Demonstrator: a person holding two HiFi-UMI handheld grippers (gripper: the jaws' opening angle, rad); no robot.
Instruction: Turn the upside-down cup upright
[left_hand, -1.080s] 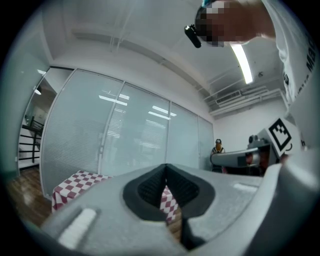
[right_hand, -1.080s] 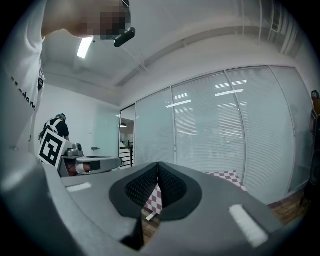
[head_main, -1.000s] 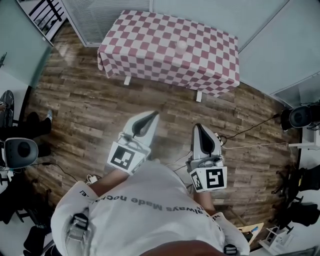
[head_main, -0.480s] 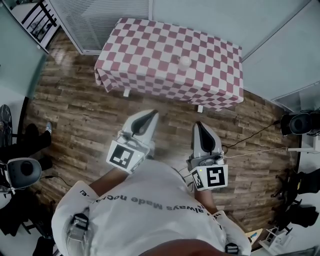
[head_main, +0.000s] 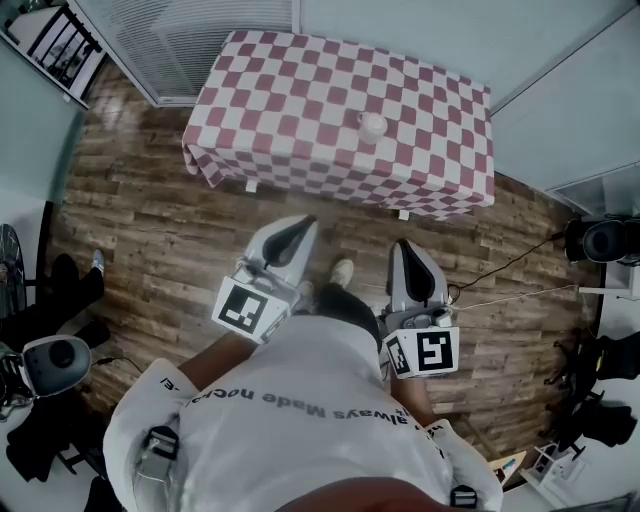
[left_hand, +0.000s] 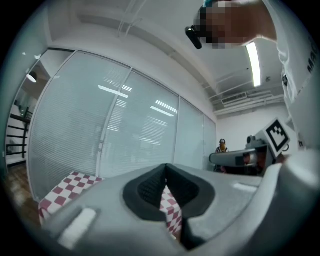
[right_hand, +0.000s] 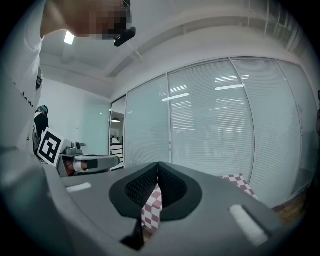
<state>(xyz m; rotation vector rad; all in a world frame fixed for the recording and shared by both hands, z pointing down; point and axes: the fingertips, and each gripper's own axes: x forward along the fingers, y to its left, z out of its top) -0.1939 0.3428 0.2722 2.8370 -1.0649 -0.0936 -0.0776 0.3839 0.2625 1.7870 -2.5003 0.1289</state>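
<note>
A small pale cup (head_main: 373, 124) stands on the red-and-white checked table (head_main: 300, 100), right of its middle; I cannot tell which way up it is. My left gripper (head_main: 304, 222) and right gripper (head_main: 401, 246) are held level over the wood floor, short of the table's near edge, both shut and empty. In the left gripper view the left gripper (left_hand: 165, 167) has its jaws together, with the checked cloth (left_hand: 70, 186) beyond. The right gripper (right_hand: 158, 166) likewise shows its jaws pressed shut, with the checked cloth (right_hand: 239, 182) beyond. The cup is in neither gripper view.
Glass partitions with blinds (head_main: 210, 30) stand behind the table. A round stool (head_main: 55, 360) and a seated person's legs (head_main: 55, 285) are at the left, dark equipment (head_main: 600, 240) and cables at the right. My shoe (head_main: 342, 272) shows between the grippers.
The table has drawn nearer in the head view as I walk toward it with both grippers held out. Both grippers stay shut.
</note>
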